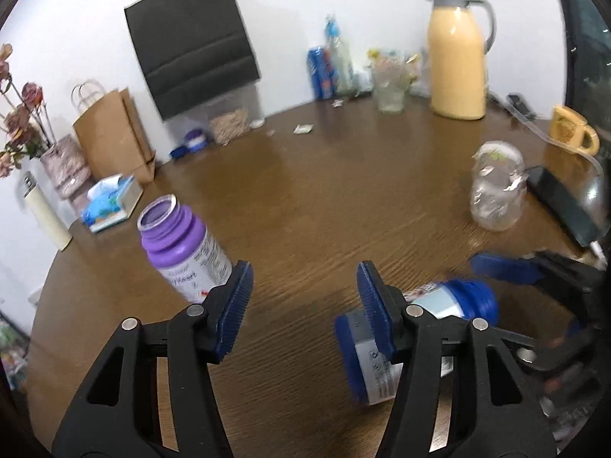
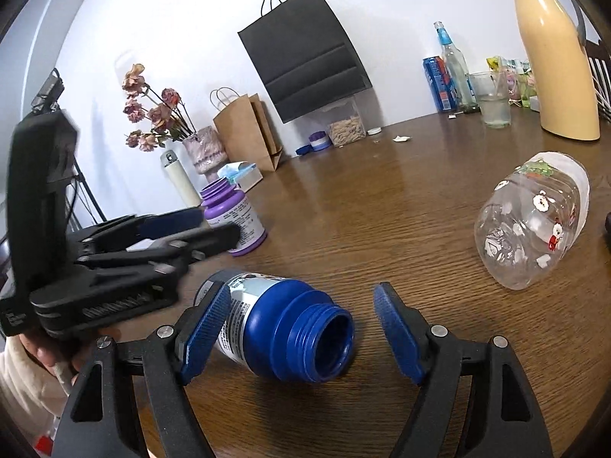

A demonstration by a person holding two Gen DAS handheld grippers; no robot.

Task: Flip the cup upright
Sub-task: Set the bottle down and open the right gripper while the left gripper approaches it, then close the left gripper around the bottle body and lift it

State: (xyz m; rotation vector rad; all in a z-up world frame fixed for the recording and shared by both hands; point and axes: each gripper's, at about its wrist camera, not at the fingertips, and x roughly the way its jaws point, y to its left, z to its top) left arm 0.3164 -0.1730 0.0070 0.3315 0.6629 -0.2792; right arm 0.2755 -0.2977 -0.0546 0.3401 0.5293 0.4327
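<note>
**Blue jar down, claws spread**

Lying on its side on the counter [image 2: 382, 198], the blue jar [image 2: 282, 328], mouth open toward the right wrist camera, label end pointing away. Straddled by the right claw [image 2: 305, 337]: released, left pad just beside the shoulder, right pad apart from the neck, nothing gripped. Off to the left, the left claw [image 1: 301, 305], likewise released and empty, with the purple jar [image 1: 183, 248] upright beside it. Farther right, a clear jar [image 2: 534, 225], also tipped over.

Probably best to centre the right claw on the blue body rather than the threaded neck, close squarely, lift a little, then rotate mouth-up before setting down. Worth watching: smooth round plastic likely to roll or slip under an off-centre pinch. Worth keeping the left claw clear of the swing.
</note>
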